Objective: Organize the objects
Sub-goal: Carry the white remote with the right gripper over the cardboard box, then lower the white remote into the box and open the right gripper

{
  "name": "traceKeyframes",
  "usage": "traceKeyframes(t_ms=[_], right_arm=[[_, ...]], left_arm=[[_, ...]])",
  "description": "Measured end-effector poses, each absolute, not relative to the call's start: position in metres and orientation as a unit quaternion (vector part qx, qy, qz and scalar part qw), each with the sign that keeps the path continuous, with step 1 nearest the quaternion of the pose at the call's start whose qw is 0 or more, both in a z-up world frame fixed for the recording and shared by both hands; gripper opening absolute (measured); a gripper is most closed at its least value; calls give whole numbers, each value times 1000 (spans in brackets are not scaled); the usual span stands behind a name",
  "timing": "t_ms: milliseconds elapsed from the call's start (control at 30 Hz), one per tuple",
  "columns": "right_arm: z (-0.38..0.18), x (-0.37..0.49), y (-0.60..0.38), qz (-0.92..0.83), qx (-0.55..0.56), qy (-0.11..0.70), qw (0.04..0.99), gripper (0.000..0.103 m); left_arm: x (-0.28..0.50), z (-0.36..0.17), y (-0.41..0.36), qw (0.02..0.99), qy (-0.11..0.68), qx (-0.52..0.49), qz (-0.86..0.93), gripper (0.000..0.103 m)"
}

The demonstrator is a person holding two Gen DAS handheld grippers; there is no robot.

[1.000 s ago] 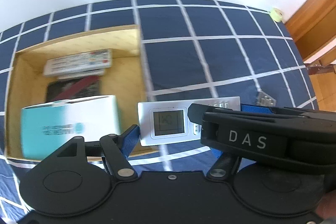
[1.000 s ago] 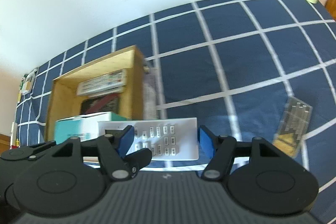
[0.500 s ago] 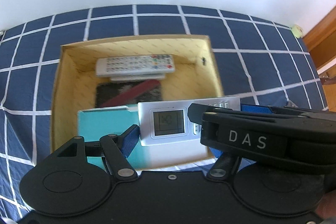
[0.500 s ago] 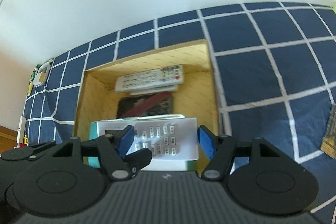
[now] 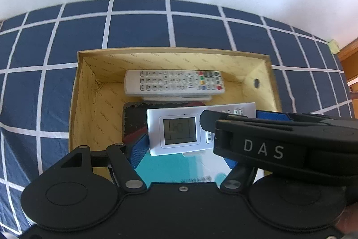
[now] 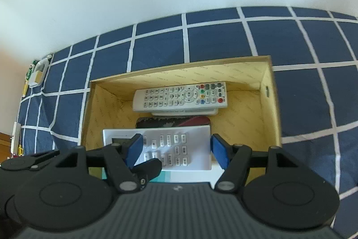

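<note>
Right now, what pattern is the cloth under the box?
Navy cloth with a white grid; right wrist view.

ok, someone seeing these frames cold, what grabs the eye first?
The white air-conditioner remote, display and buttons up, gripped at both ends by the left gripper and right gripper, hanging over an open cardboard box. In the box, a white TV remote lies along the far wall, with a teal-and-white box nearest the cameras. All sits on a navy checked cloth.

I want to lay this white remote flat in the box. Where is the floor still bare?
Bare box floor lies right of the TV remote, up to the holed wall; a narrower strip runs along the left wall. The middle is crowded: dark pouch, teal carton.
</note>
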State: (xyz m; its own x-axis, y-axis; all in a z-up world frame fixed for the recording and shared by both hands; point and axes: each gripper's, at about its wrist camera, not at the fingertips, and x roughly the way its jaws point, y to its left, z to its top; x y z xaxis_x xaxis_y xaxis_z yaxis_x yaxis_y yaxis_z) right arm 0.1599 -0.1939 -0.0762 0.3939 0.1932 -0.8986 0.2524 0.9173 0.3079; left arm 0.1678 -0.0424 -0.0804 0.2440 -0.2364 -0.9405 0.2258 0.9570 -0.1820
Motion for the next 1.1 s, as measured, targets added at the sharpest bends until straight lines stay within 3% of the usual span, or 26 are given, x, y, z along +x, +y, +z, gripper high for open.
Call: traceKeyframes(t_ms=[467, 1100], right_arm=[[-148, 205, -199, -17, 214, 594, 775, 66], [-181, 227, -202, -27, 227, 607, 761, 66]], left_arm=[[207, -144, -42, 754, 642, -5, -139, 68], [228, -175, -42, 741, 656, 3, -142, 68]])
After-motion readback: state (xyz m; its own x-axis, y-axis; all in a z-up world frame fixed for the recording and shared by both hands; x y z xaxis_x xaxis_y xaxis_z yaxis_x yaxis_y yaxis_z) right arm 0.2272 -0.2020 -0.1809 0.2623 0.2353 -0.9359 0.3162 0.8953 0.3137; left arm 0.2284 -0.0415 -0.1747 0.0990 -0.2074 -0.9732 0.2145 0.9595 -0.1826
